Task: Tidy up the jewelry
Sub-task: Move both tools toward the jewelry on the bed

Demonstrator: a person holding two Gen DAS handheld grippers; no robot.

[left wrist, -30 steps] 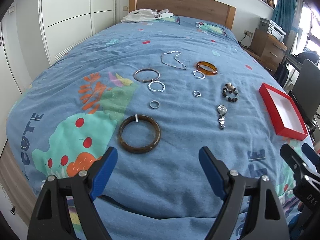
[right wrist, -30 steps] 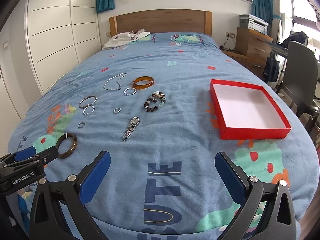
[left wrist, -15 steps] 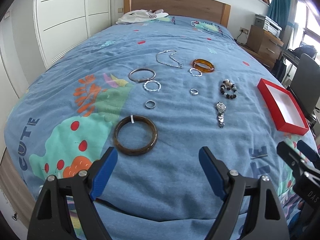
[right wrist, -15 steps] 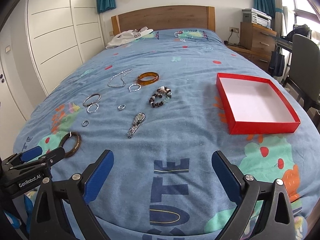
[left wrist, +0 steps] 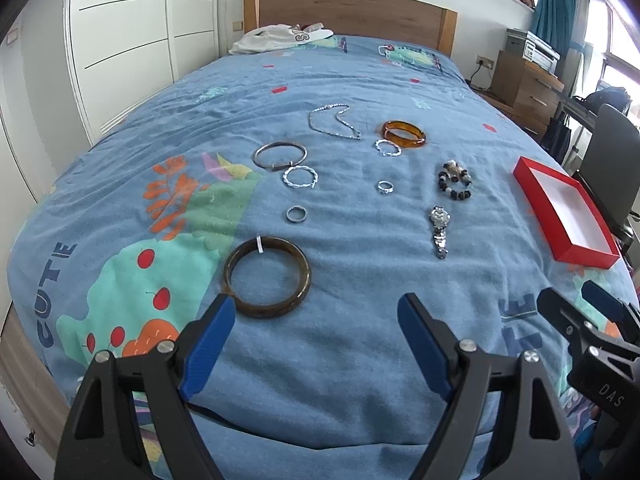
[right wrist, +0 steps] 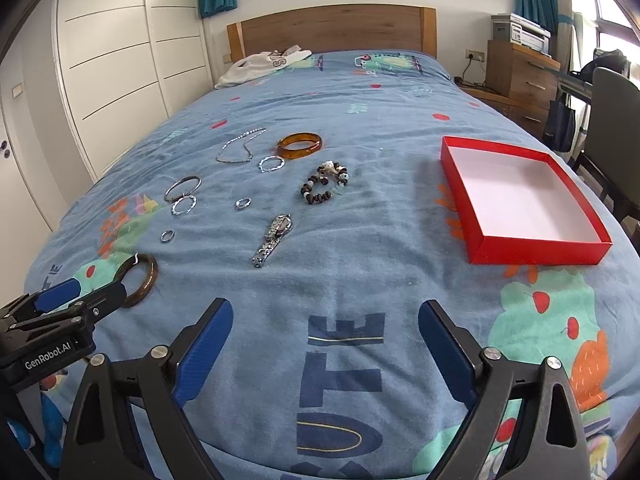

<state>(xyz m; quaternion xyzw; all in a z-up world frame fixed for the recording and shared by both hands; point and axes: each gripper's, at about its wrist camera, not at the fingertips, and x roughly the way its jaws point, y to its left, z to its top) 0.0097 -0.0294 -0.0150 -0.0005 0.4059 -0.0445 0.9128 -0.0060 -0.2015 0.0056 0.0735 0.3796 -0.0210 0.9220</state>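
Jewelry lies spread on a blue bedspread. A dark brown bangle [left wrist: 267,276] sits nearest my left gripper [left wrist: 316,312], just ahead of its left finger; the jaws stand open and empty. Farther on are a small ring [left wrist: 296,213], a twisted silver bracelet [left wrist: 300,177], a silver bangle [left wrist: 280,154], a chain necklace [left wrist: 334,121], an amber bangle [left wrist: 404,134], a bead bracelet [left wrist: 454,185] and a watch [left wrist: 439,230]. The red box [right wrist: 520,196] lies empty at right. My right gripper [right wrist: 325,322] has nothing between its fingers and its jaws are closing slowly.
White clothing [right wrist: 260,66] lies near the wooden headboard [right wrist: 332,28]. White wardrobe doors [right wrist: 112,56] line the left wall. A wooden dresser [right wrist: 520,72] with a printer and a chair [right wrist: 616,120] stand to the right of the bed.
Both views have tilted slightly, showing more of the room. The right gripper's fingers have drawn a little closer together. Nothing on the bed has moved.
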